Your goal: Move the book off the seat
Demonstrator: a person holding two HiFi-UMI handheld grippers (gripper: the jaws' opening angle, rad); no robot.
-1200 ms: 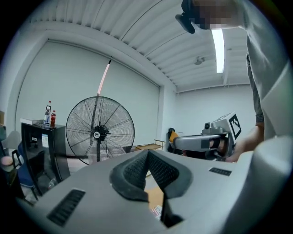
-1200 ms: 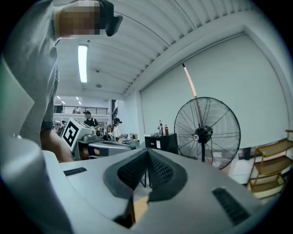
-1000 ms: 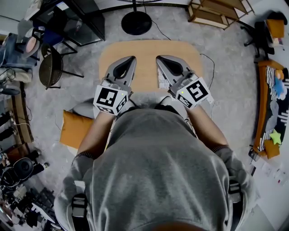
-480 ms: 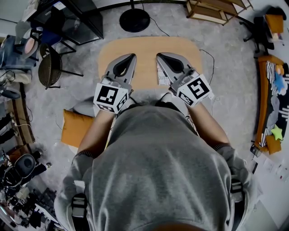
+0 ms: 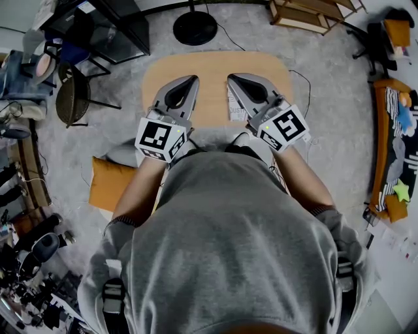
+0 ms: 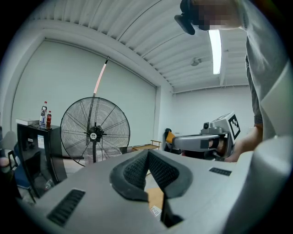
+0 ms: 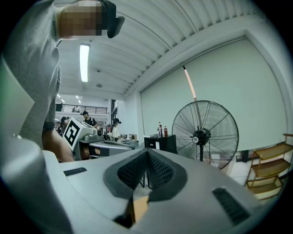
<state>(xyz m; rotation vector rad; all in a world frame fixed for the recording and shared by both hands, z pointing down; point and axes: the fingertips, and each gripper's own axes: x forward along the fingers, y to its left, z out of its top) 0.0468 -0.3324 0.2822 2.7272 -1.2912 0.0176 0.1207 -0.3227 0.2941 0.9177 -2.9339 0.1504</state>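
Observation:
A tan wooden seat (image 5: 212,68) with rounded corners lies below and ahead of me. On it lies a white printed book (image 5: 232,108), mostly hidden under my right gripper. My left gripper (image 5: 191,81) hovers over the seat's left half, shut and empty. Over the right half and above the book, my right gripper (image 5: 232,79) is also shut with nothing held. In the left gripper view the jaws (image 6: 147,157) meet, with a strip of the seat (image 6: 155,199) showing below them. The right gripper view shows its jaws (image 7: 147,157) pressed together.
A big floor fan (image 6: 94,132) stands beyond the seat, its round base (image 5: 194,29) on the grey floor. A black chair (image 5: 75,98) and black cabinet (image 5: 111,29) are at left, an orange cushion (image 5: 108,186) by my left leg, a wooden shelf (image 5: 313,16) at back right.

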